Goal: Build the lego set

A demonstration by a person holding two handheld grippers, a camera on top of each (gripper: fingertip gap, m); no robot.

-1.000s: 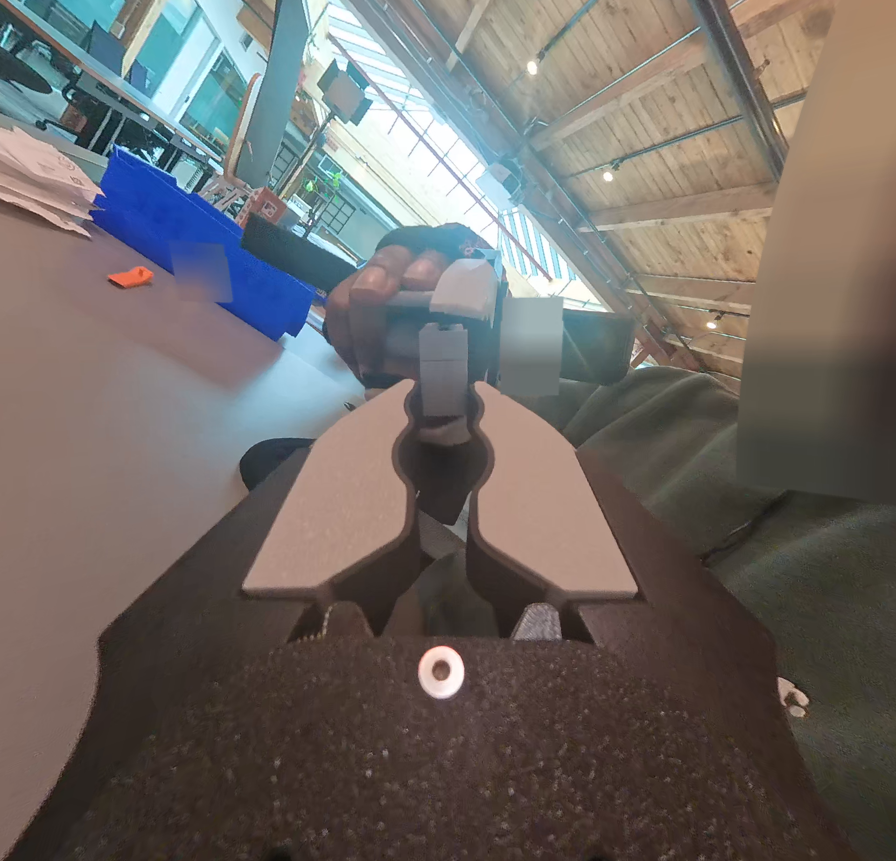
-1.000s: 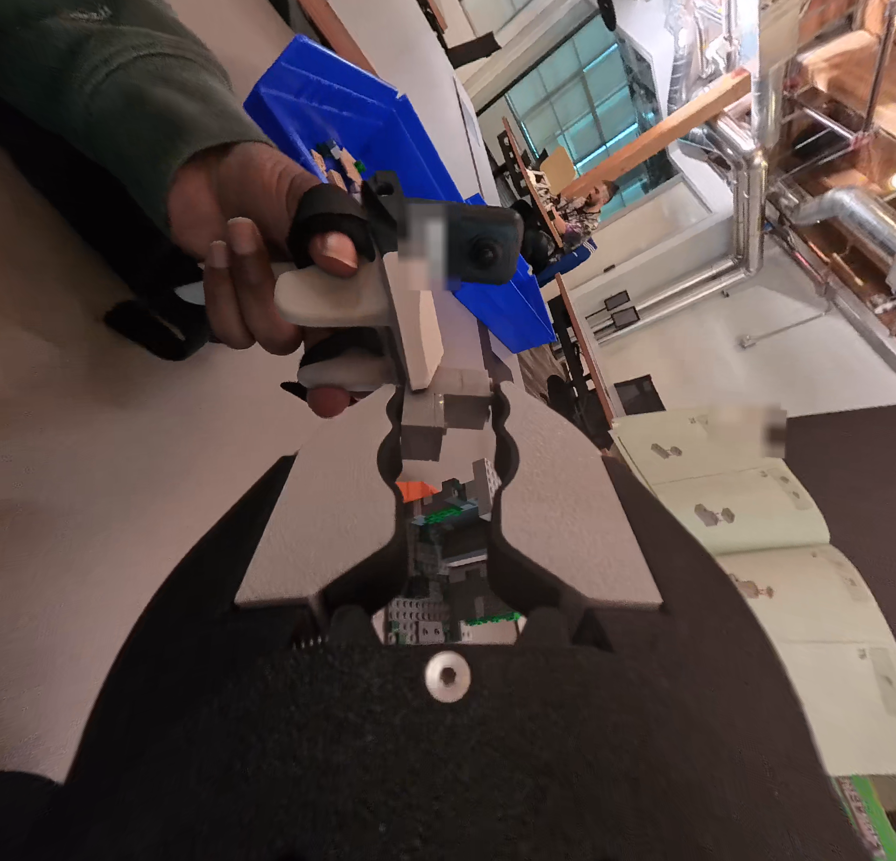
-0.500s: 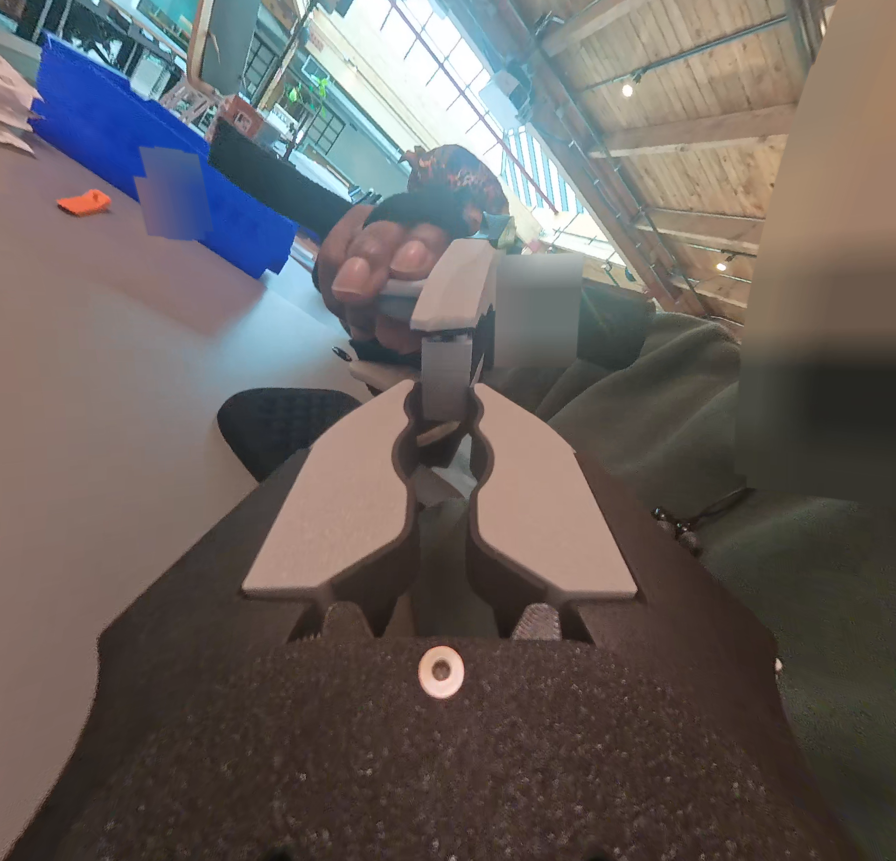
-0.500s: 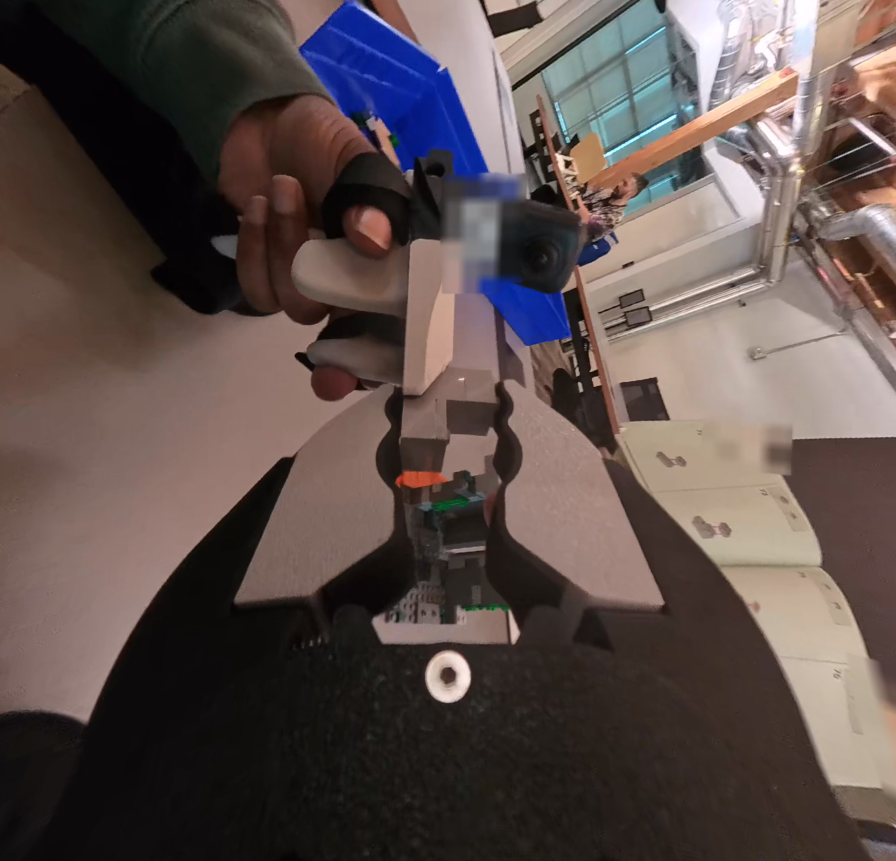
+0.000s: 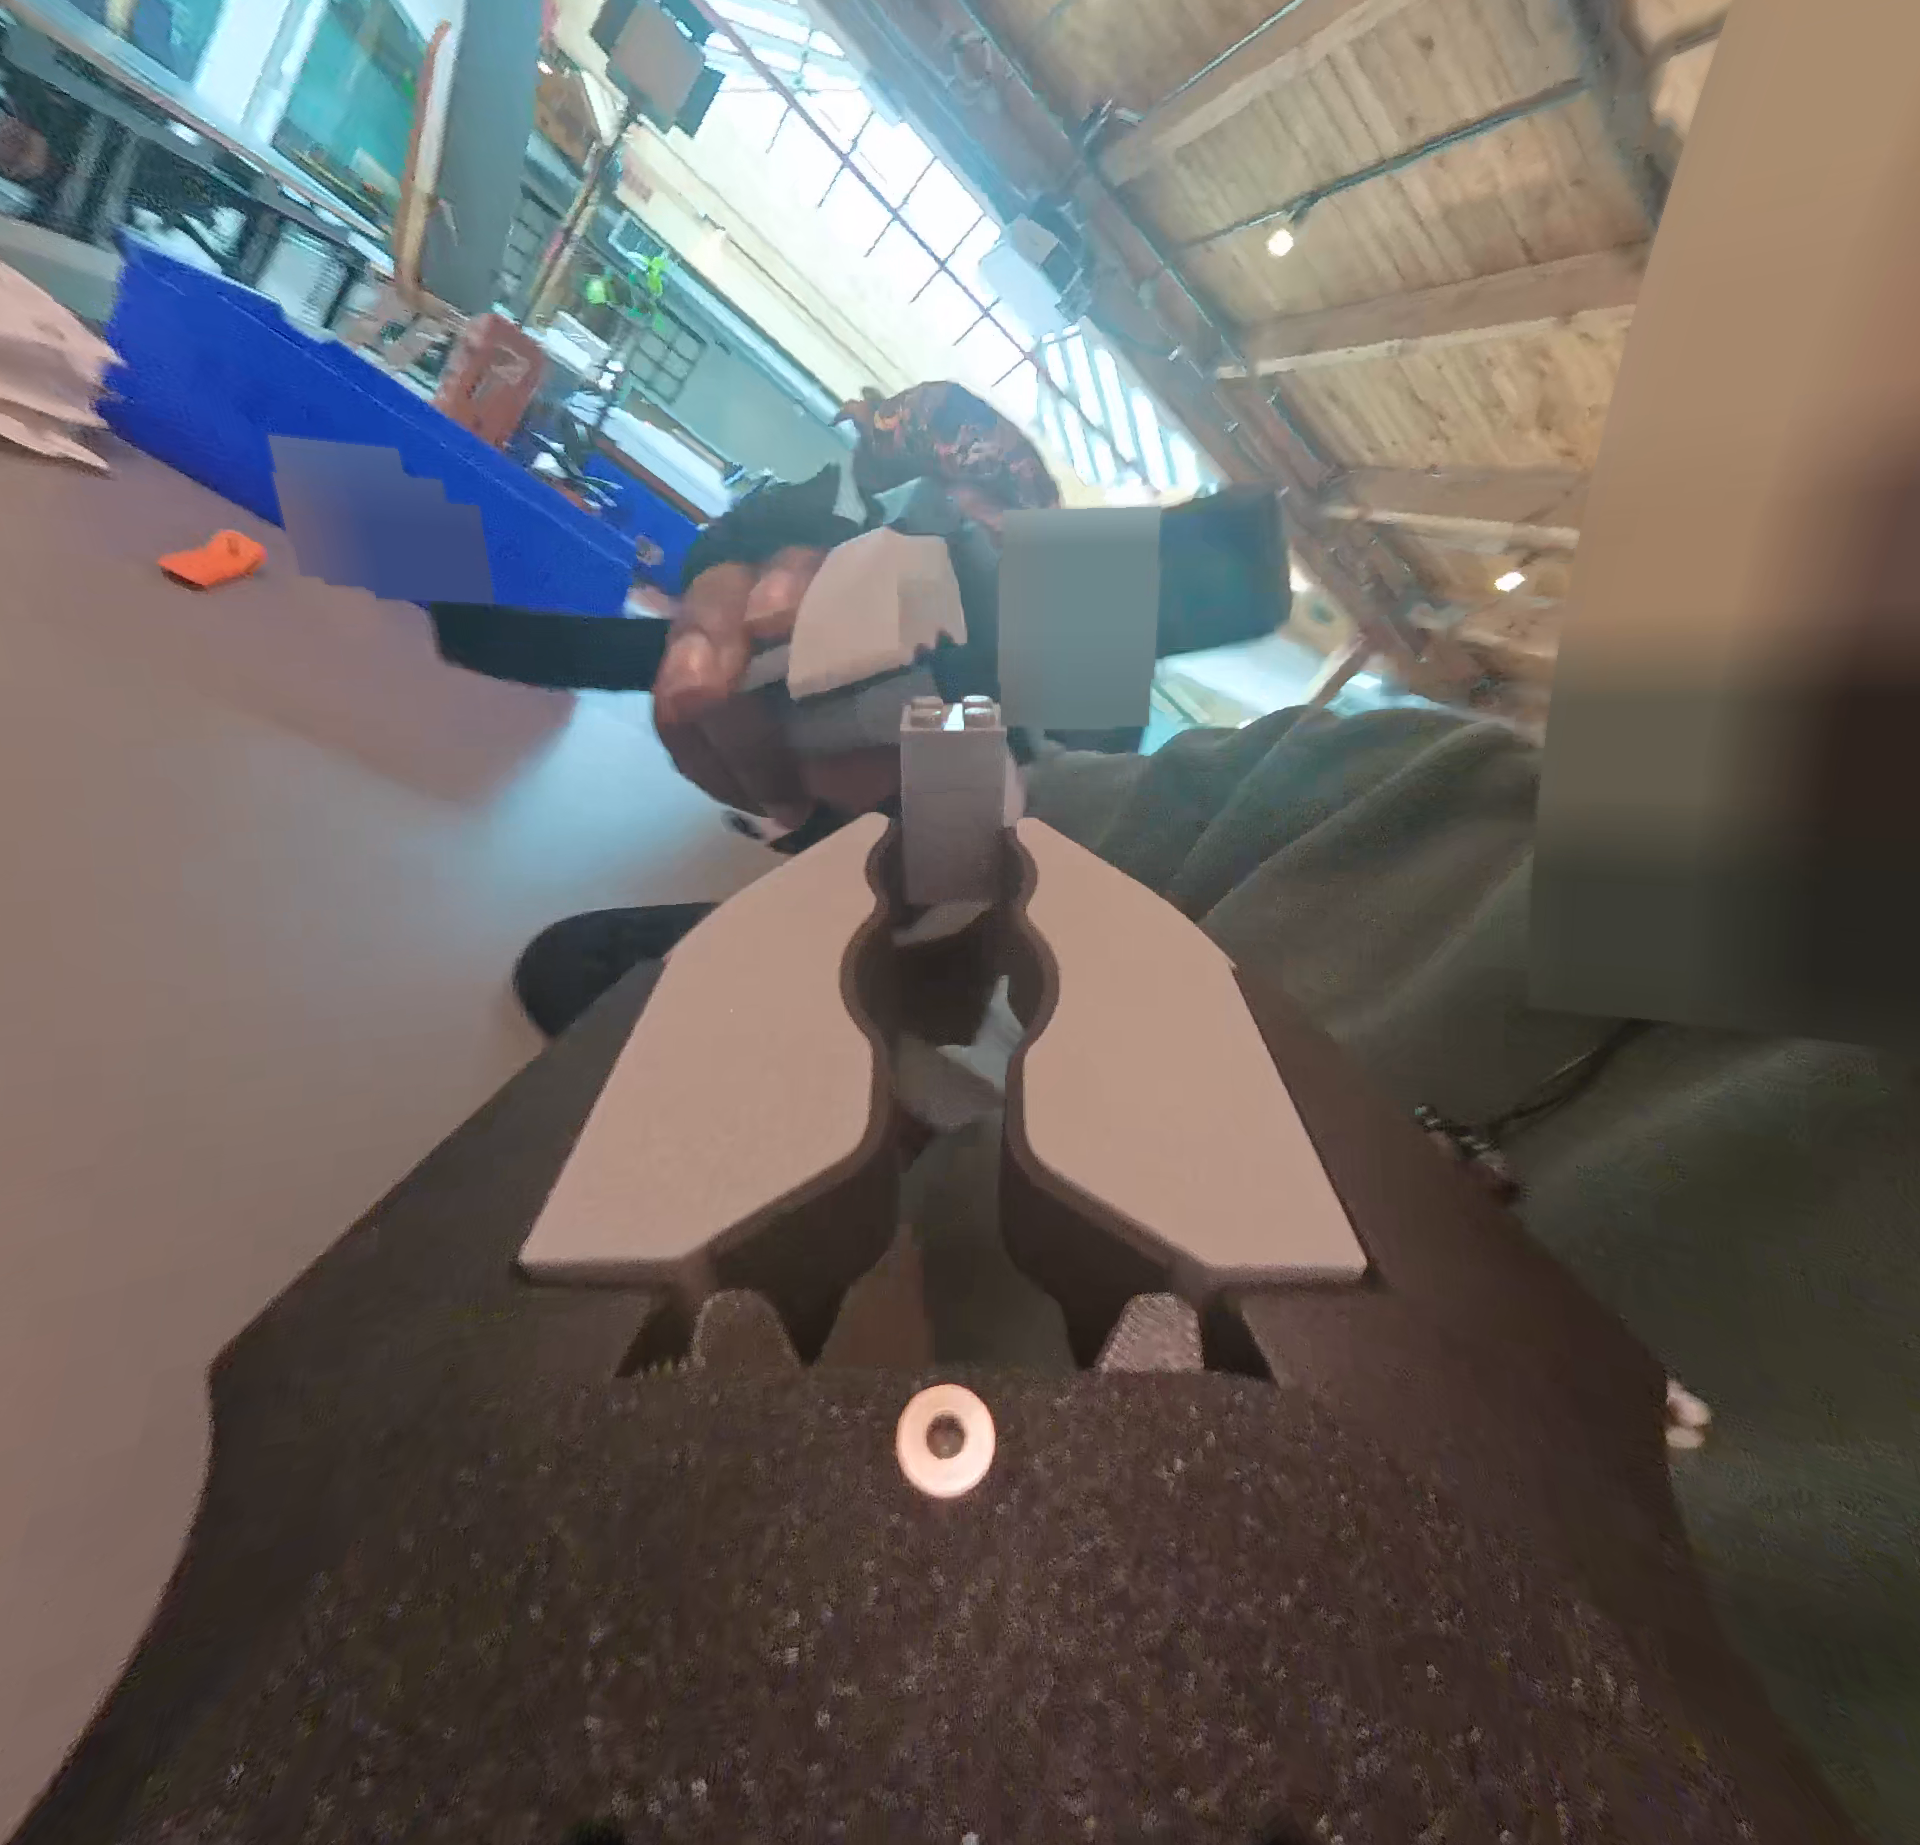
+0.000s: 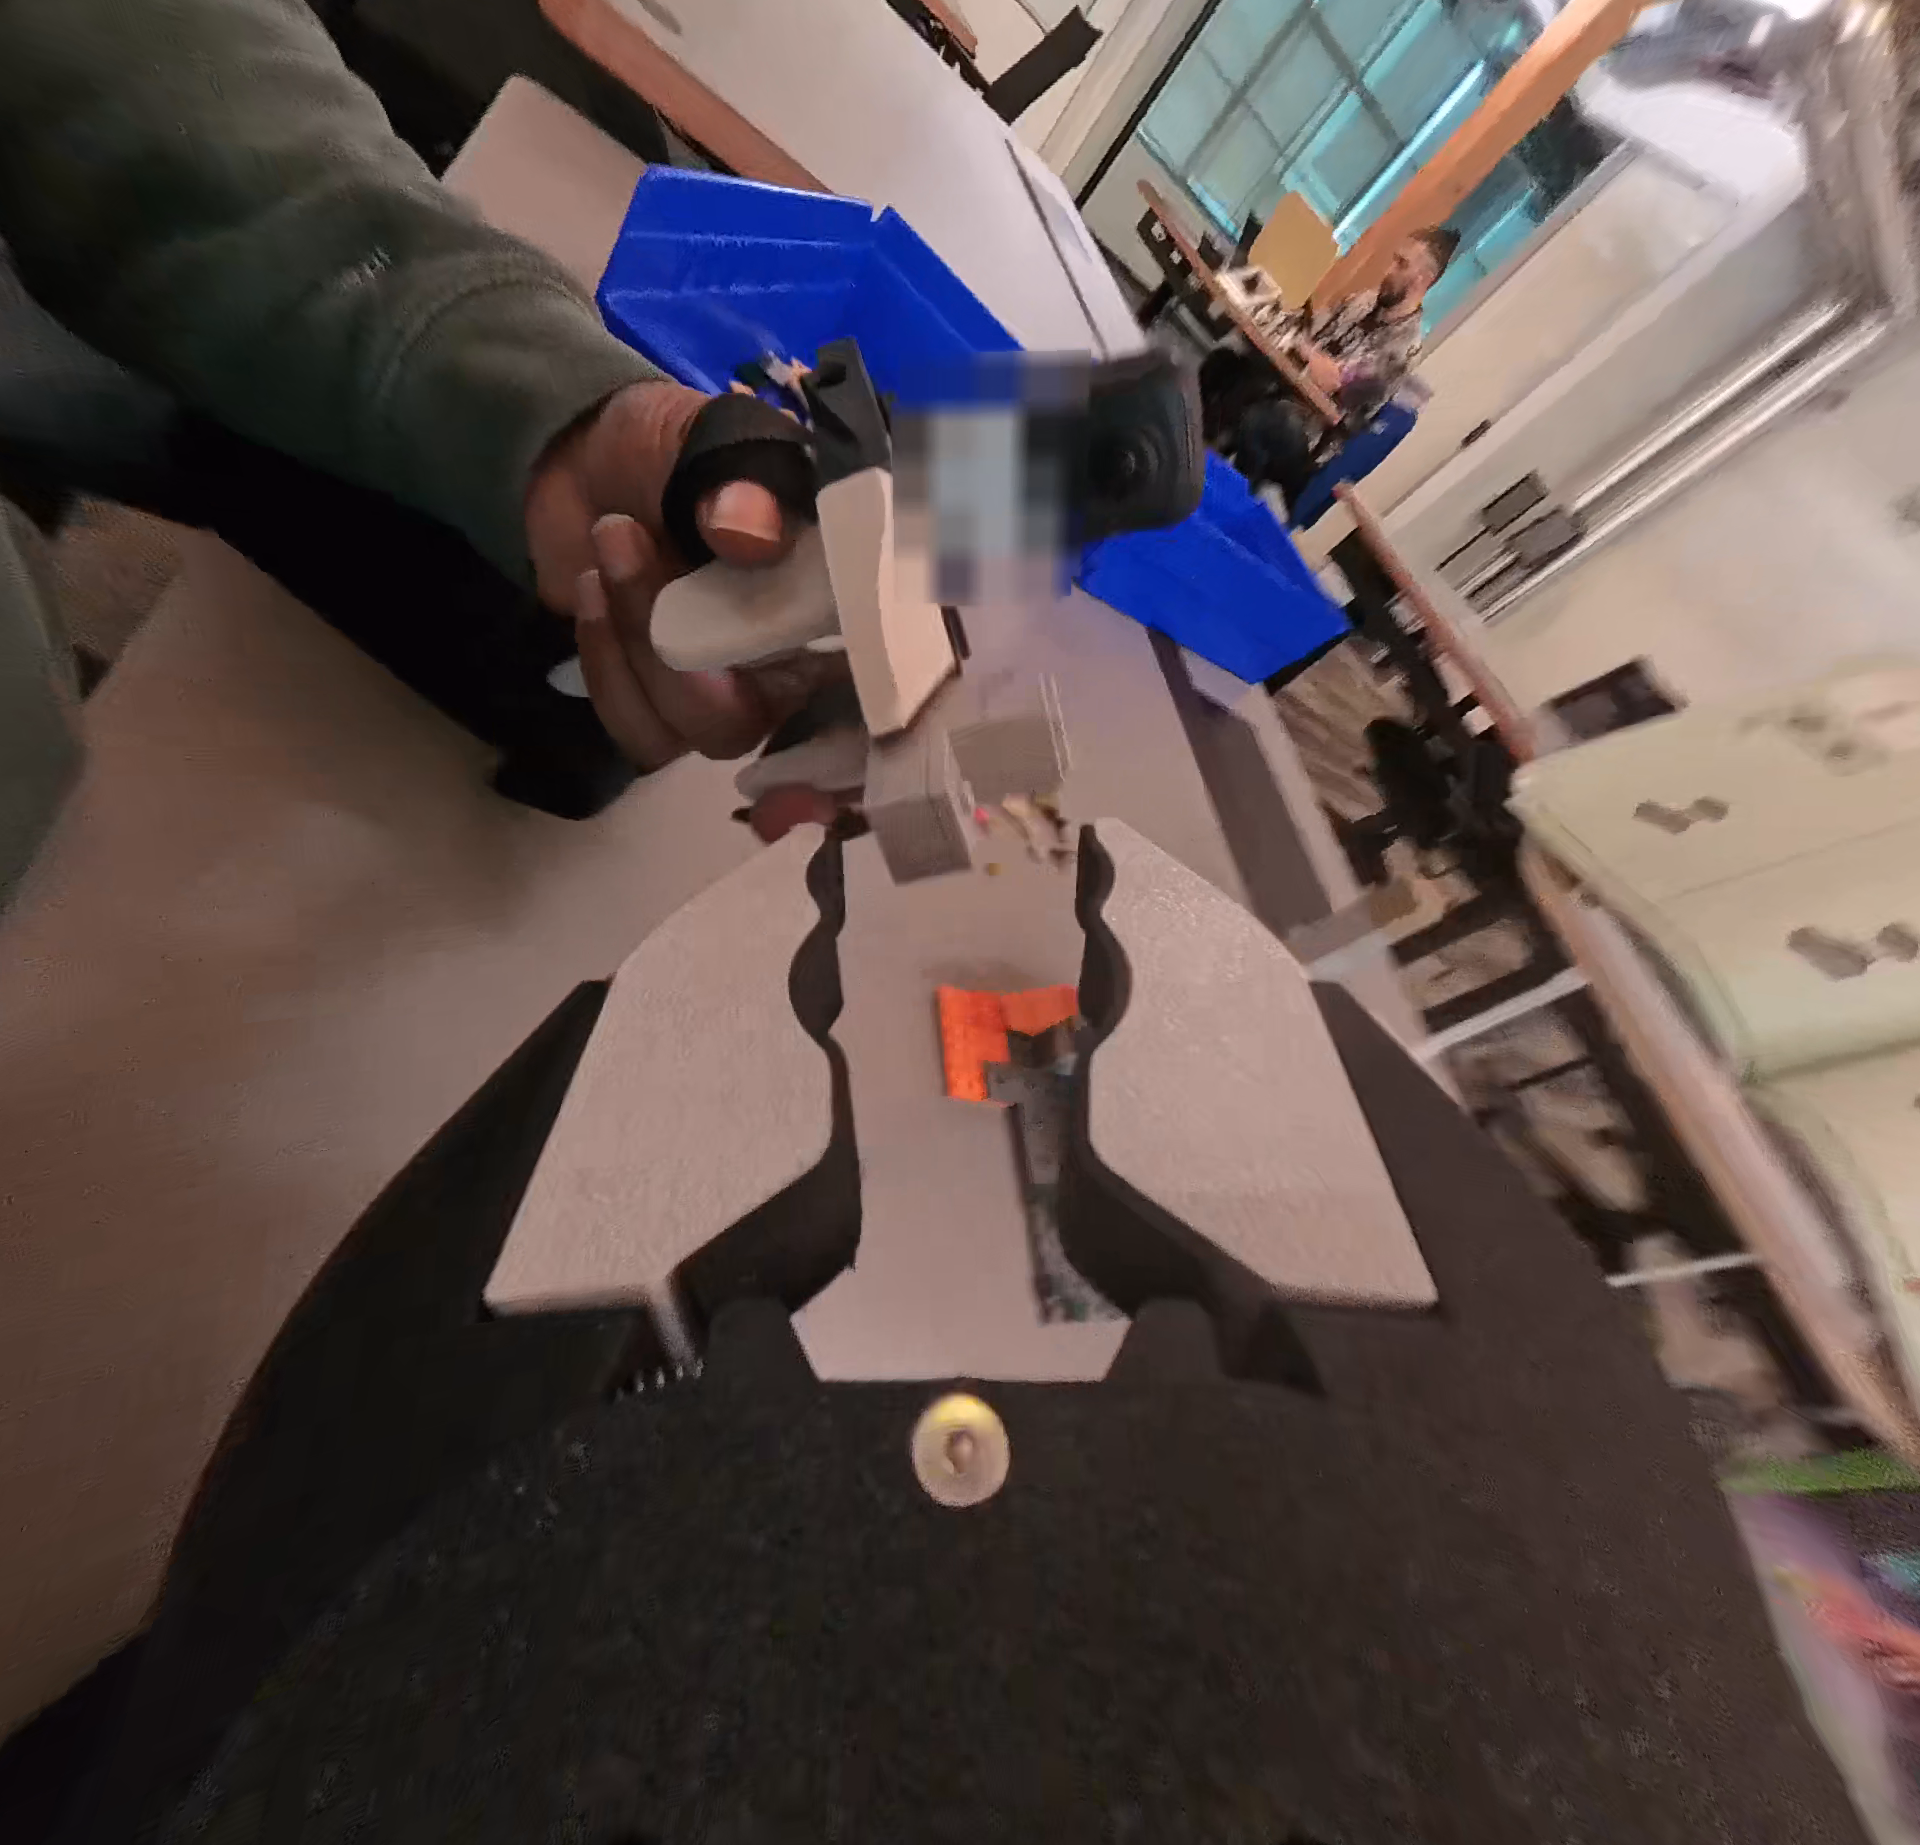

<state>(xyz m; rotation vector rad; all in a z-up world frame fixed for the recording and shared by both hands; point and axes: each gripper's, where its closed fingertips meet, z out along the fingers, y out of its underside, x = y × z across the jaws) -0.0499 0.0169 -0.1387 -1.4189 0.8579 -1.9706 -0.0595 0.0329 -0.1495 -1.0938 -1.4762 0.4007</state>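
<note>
A tall grey brick (image 5: 951,808) is being gripped between the narrowly parted left gripper (image 5: 954,855), while the right gripper (image 6: 956,850) is being held wide open, grasping nothing, above an orange piece (image 6: 987,1037) on the table (image 6: 260,964).

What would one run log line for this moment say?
left tool: shut on grey brick | right tool: open, nothing held | table: orange piece, blue bin
</note>
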